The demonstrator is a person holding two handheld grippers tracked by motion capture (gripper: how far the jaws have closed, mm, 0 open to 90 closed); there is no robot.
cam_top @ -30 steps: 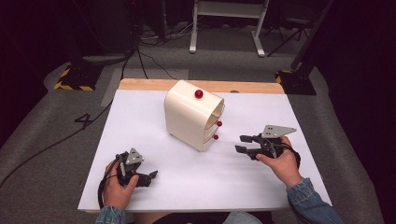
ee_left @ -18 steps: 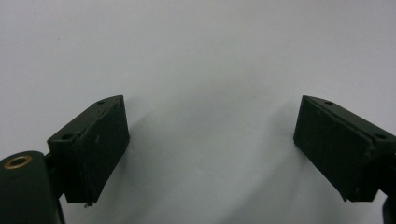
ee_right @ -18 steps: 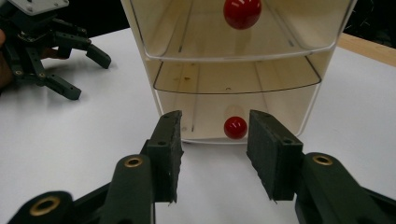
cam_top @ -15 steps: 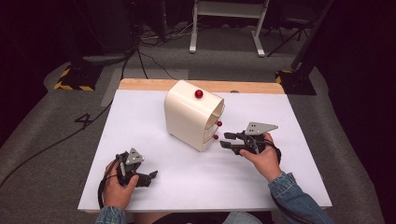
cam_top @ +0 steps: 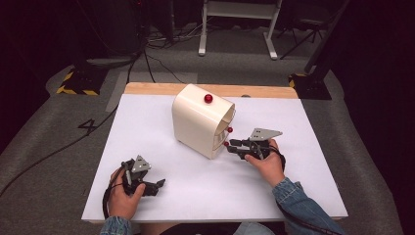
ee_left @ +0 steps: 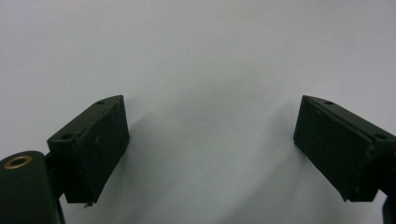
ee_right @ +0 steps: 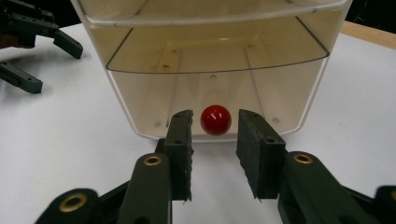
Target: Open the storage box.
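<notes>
Red knob on the cream drawer cabinet's lowest drawer sits between the right claw's spread jaws, at table centre. Closing off-centre could let it slip. Left claw, spread and empty, rests at 7 o'clock.

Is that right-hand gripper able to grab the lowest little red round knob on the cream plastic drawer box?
Probably yes: the right gripper has its jaws open on either side of the red knob, with nothing between them.
</notes>
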